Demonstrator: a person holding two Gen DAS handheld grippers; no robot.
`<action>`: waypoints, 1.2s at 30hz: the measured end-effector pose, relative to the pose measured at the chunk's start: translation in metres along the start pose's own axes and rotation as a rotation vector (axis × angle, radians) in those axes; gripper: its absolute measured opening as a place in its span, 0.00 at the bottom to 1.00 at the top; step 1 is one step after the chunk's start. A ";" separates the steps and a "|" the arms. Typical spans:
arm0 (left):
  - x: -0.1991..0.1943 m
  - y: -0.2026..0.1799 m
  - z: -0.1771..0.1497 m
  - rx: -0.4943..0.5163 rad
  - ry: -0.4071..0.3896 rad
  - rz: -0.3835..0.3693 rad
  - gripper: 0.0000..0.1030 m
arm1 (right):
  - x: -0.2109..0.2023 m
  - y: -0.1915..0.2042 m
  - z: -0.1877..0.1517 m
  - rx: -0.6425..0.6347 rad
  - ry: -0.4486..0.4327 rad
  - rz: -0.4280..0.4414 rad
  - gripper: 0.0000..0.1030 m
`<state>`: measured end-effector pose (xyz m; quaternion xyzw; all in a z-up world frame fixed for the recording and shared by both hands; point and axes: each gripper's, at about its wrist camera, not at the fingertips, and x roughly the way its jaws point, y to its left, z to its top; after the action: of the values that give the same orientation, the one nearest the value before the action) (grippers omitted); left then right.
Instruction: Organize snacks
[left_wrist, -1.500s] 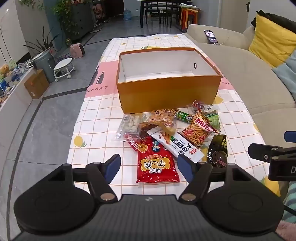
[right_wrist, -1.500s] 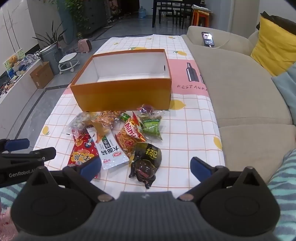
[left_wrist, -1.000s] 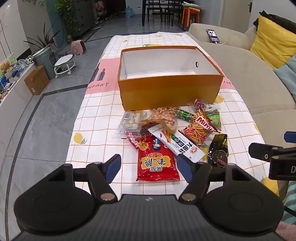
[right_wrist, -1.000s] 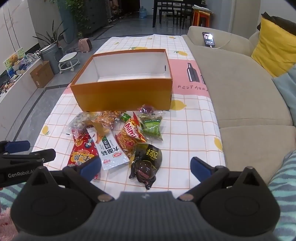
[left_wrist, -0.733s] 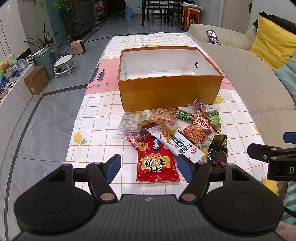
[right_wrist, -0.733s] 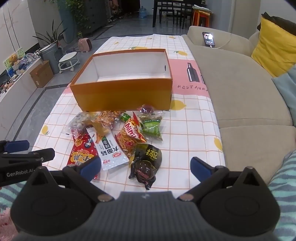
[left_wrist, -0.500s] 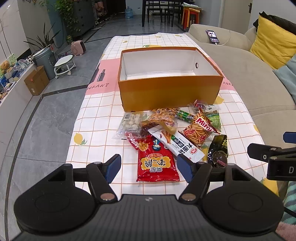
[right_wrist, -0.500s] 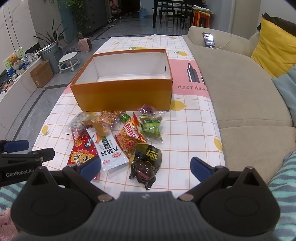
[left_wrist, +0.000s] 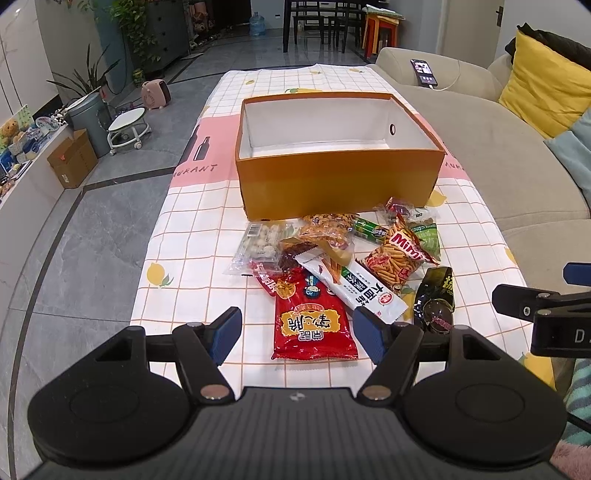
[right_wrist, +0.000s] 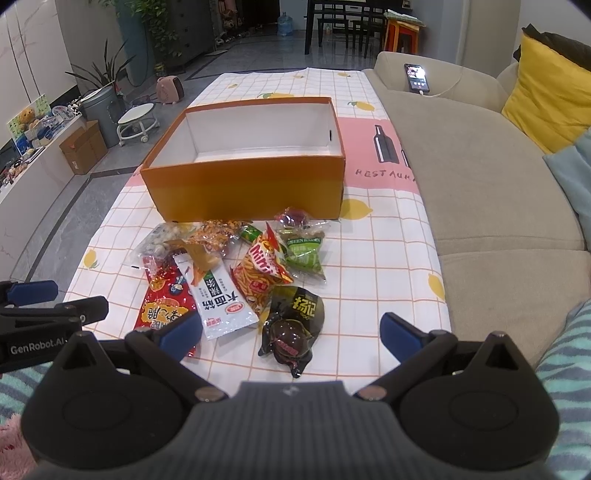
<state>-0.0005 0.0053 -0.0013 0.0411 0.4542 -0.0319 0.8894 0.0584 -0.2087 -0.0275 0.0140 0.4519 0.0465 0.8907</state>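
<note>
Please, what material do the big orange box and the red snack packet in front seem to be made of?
The big orange open-top box looks like stiff cardboard: matte orange outside, plain white inside, straight thin walls and a small punched hole in one side wall. The flat red snack packet with yellow print looks like glossy plastic film: it reflects light, wrinkles, and has a crimped sealed edge. Neither can be confirmed by sight alone.

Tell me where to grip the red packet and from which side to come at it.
Take the red packet by its near bottom edge, coming from above on the near side with the left gripper, whose open jaws already frame it. It lies flat; its far end is tucked under the white packet, so the near end is probably the freest.
</note>
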 end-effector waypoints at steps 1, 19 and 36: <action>0.000 0.000 0.000 0.000 -0.001 -0.001 0.79 | 0.000 0.000 0.000 0.000 0.000 0.000 0.96; 0.001 0.000 0.000 -0.002 0.000 0.000 0.79 | 0.000 0.000 -0.001 0.000 -0.001 0.000 0.96; 0.001 0.000 0.000 -0.002 0.000 0.000 0.79 | 0.001 0.001 -0.001 -0.002 -0.001 -0.001 0.96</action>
<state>0.0000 0.0052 -0.0018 0.0400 0.4542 -0.0315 0.8895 0.0579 -0.2081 -0.0285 0.0129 0.4514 0.0468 0.8910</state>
